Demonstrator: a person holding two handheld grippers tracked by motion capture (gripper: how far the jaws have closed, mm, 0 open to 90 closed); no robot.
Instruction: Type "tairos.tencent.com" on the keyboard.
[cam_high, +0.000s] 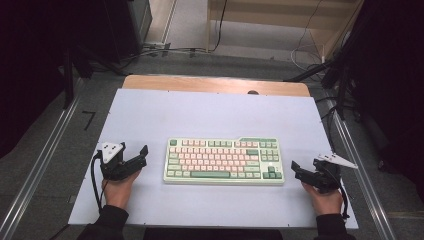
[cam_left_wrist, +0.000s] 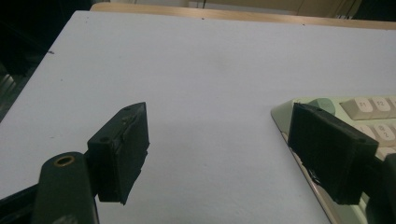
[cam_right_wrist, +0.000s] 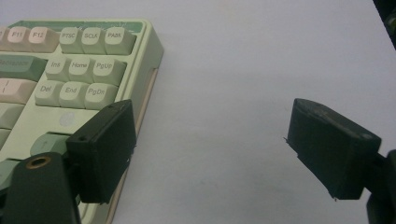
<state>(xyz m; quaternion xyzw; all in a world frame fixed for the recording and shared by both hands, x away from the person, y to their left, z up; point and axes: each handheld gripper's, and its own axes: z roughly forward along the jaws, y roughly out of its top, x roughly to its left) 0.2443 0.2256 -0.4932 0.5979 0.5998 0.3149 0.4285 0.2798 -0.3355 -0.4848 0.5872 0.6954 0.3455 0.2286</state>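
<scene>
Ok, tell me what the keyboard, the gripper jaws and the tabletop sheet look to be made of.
Keyboard: likely moulded plastic, matte pale green case, printed pink and green keycaps. Left gripper and right gripper jaws: black, dull, probably hard plastic with ribbed pads. Sheet: smooth, matte, pale lavender; card or laminate, unclear, laid over a wooden table.

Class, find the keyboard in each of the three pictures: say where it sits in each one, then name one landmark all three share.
High view: the keyboard lies at the centre of the white board, between the two grippers.
Left gripper view: its top-left corner shows at the right edge, behind the right-hand jaw.
Right gripper view: its right end takes up the upper left, behind the left-hand jaw.
Shared landmark: the white board.
</scene>
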